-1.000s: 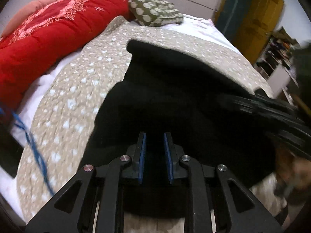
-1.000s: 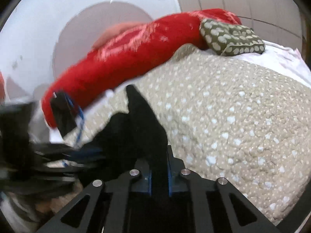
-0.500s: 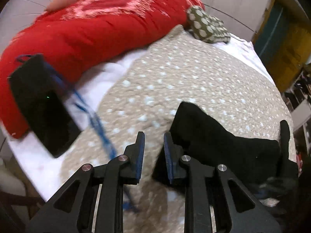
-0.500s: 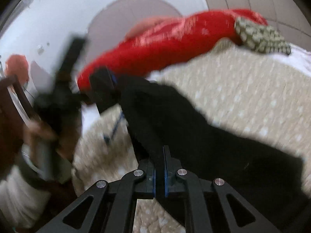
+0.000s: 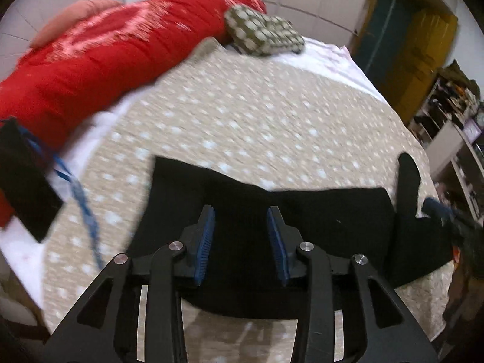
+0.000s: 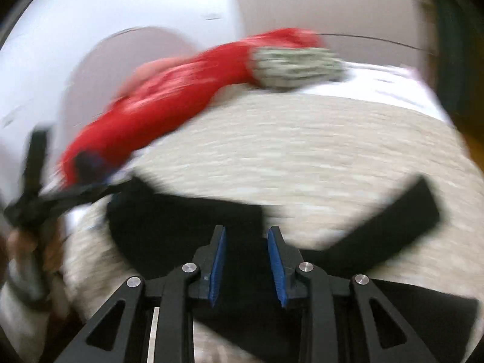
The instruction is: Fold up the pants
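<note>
The black pants (image 5: 317, 211) lie spread on the beige dotted bedspread (image 5: 257, 121), with one end sticking up at the right (image 5: 408, 175). My left gripper (image 5: 241, 211) is open and empty above the pants' near part. In the right wrist view the pants (image 6: 181, 220) lie across the bed with a strip running up to the right (image 6: 402, 217). My right gripper (image 6: 245, 232) is open and empty over them. That view is blurred by motion.
A red quilt (image 5: 106, 60) and a green dotted pillow (image 5: 263, 34) lie along the far side of the bed. A black device with a blue cord (image 5: 24, 178) sits at the left edge. Shelves (image 5: 453, 115) stand to the right. The other gripper (image 6: 33, 193) shows at the left of the right wrist view.
My right gripper was shut on the pants and has let go; it is open. My left gripper has opened wider and swung back over the pants, which now lie flatter on the bed.
</note>
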{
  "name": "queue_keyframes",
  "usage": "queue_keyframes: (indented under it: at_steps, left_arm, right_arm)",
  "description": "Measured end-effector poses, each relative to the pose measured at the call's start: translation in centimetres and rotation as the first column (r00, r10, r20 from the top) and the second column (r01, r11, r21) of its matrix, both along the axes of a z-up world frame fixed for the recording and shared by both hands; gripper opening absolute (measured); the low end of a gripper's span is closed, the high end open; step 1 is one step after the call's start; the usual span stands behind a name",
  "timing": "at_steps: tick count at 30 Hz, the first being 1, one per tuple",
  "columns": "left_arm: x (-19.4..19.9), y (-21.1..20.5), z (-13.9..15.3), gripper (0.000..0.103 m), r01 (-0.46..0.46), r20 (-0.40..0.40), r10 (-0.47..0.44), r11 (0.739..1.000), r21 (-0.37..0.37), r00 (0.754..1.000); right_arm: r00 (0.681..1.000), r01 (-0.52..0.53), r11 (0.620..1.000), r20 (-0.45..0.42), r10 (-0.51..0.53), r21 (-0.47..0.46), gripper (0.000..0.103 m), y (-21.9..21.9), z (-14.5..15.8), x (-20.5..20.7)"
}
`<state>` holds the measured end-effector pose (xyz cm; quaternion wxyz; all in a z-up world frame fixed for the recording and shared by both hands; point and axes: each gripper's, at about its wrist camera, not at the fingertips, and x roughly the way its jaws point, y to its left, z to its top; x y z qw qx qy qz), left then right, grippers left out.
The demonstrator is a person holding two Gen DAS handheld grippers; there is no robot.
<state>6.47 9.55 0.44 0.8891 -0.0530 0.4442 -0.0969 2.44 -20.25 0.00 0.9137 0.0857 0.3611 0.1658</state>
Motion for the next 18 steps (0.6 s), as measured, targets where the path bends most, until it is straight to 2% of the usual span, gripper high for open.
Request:
queue_keyframes:
  at_steps: [2,4,5,6,8,10,13,15,16,17,18]
  left_arm:
    - [0.0,-1.7,-0.7,0.035,0.016,-0.014,-0.016,1.0,0.002,1.0]
    - [-0.3,-3.1,-1.5,0.035,0.023,-0.028,-0.022,1.0,0.008,0.999]
    - [-0.3,-4.0,-1.9,0.035,0.03,-0.04,-0.03,0.999,0.01,0.999]
    - [-0.4,-4.8,-2.3,0.035,0.046,-0.054,-0.046,0.999,0.008,0.998]
    - [-0.6,-6.1,-2.9,0.035,0.068,-0.066,-0.067,0.998,0.008,0.996]
    - [-0.8,-7.2,-3.4,0.035,0.085,-0.072,-0.083,0.996,0.023,0.994]
    - [-1.0,-8.3,-4.0,0.035,0.11,-0.082,-0.107,0.994,0.027,0.991]
    - [-1.2,-8.5,-4.1,0.038,0.108,-0.081,-0.106,0.994,0.026,0.991]
    - [-1.2,-8.5,-4.1,0.04,0.109,-0.08,-0.107,0.994,0.02,0.991]
    - [-1.2,-8.5,-4.0,0.041,0.113,-0.081,-0.112,0.994,0.01,0.99]
    - [-1.2,-8.5,-4.0,0.041,0.114,-0.082,-0.113,0.993,0.007,0.99]
  right_arm:
    - [0.987,0.147,0.988,-0.062,-0.149,-0.045,0.031,-4.0,-1.4,1.4]
    - [0.968,0.225,0.974,-0.107,-0.228,-0.041,0.031,-6.8,-2.4,2.8]
    - [0.956,0.263,0.965,-0.127,-0.264,-0.021,0.035,-7.9,-2.8,3.6]
    - [0.95,0.279,0.96,-0.144,-0.277,-0.004,0.04,-8.2,-2.9,4.5]
    - [0.933,0.316,0.948,-0.196,-0.303,0.038,0.04,-9.1,-3.1,6.6]
    - [0.916,0.344,0.938,-0.233,-0.326,0.039,0.042,-9.2,-3.2,8.5]
    - [0.841,0.401,0.912,-0.358,-0.405,-0.089,0.043,-9.4,-4.3,11.8]
    - [0.825,0.391,0.914,-0.4,-0.399,-0.104,0.043,-9.4,-5.4,12.8]
    - [0.827,0.395,0.914,-0.397,-0.398,-0.094,0.043,-9.5,-5.7,12.8]
    - [0.841,0.4,0.914,-0.369,-0.397,-0.071,0.036,-9.7,-5.7,12.4]
    - [0.854,0.393,0.917,-0.344,-0.39,-0.064,0.017,-9.8,-5.3,12.0]
